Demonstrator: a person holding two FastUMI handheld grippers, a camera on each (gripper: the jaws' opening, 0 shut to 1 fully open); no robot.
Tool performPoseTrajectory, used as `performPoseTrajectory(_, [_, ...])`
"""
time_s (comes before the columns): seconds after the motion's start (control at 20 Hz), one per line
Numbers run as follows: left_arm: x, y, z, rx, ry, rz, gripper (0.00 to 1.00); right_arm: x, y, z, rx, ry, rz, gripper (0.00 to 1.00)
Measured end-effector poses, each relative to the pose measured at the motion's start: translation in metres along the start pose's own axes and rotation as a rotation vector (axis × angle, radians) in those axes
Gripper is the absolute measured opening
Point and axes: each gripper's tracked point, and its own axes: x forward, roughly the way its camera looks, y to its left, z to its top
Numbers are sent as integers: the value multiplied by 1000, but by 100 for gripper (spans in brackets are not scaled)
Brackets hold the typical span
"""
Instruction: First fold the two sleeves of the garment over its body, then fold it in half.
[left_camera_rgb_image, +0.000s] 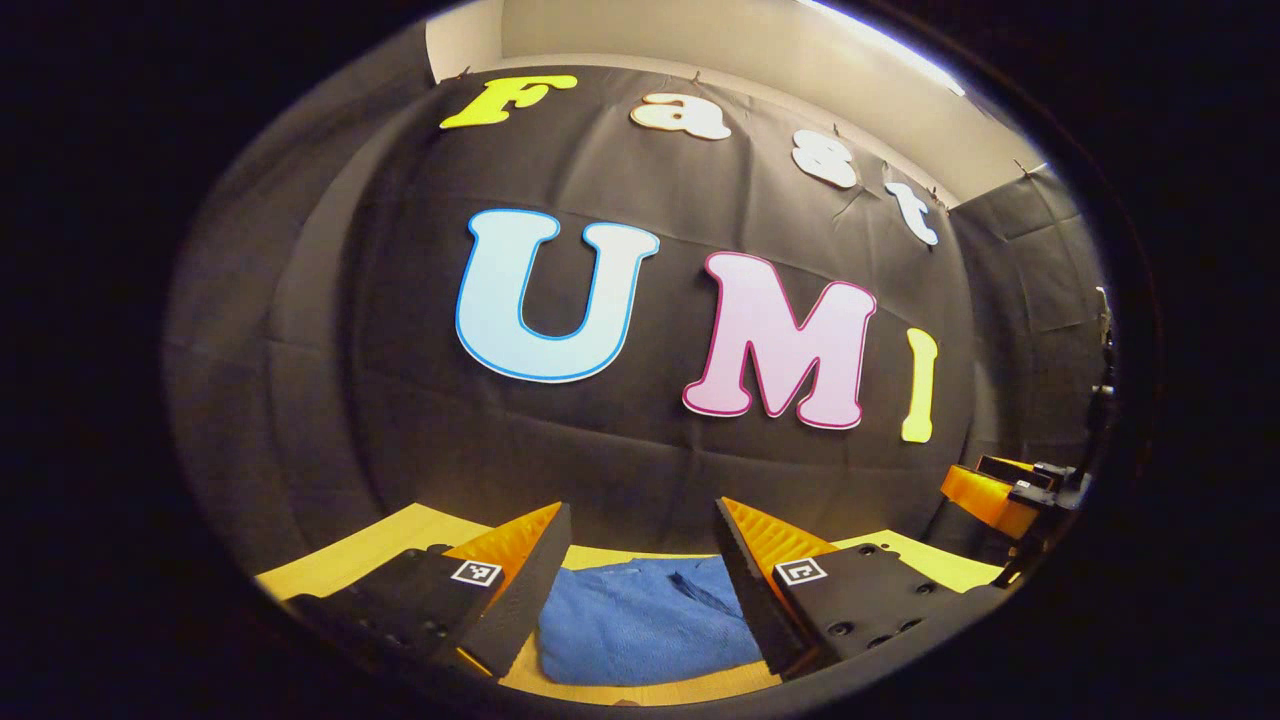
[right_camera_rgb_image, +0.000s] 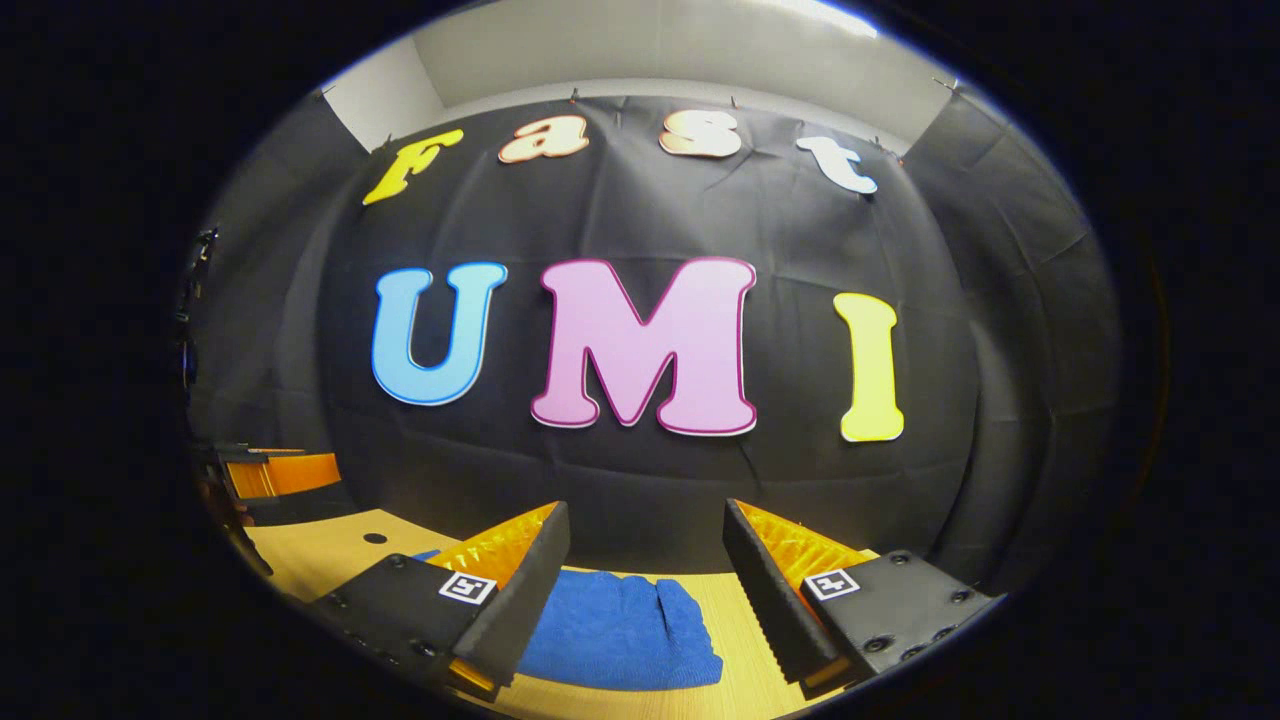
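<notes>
The bench (right_camera_rgb_image: 330, 545) is a pale wooden surface running up to the black cloth wall. On it lies the garment (left_camera_rgb_image: 640, 620), a blue knitted or terry-like piece, seen low between the fingers in both gripper views; in the right gripper view its rounded edge (right_camera_rgb_image: 690, 625) ends short of the bench's bare wood. It looks soft, limp and light, likely to sag and drag rather than slide, so I judge a pinch at a sleeve cuff or outer seam the safest hold. Which part is a sleeve cannot be told here. The left gripper (left_camera_rgb_image: 640, 560) hangs above it with fingers spread wide, holding nothing. The right gripper (right_camera_rgb_image: 645, 565) is likewise spread apart and empty.
</notes>
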Motion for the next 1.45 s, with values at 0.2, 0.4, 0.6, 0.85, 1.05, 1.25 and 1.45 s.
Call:
performPoseTrajectory(0.2, [-57, -11, 20, 9, -41, 0, 81, -24, 2, 10, 6, 3, -11, 96])
performPoseTrajectory(0.4, [-112, -12, 1, -47, 87, 9, 81, -43, -14, 15, -51, 21, -78, 96])
performPoseTrajectory(0.6, [-170, -2, 21, -29, 55, 80, 82, -69, -12, 10, -82, 99, -65, 91])
performPoseTrajectory(0.85, [-229, -14, 70, 69, -53, 74, 81, -98, -3, 20, -69, 163, -11, 99])
performPoseTrajectory(1.05, [-263, -28, 96, 88, -110, 51, 81, -103, 3, 37, -65, 120, -3, 96])
performPoseTrajectory(1.25, [-288, -48, 112, 93, -103, 14, 80, -112, 14, 46, -34, 101, 11, 99])
performPoseTrajectory(1.45, [-306, -58, 128, 122, -133, -23, 81, -116, 17, 47, -34, 90, 0, 99])
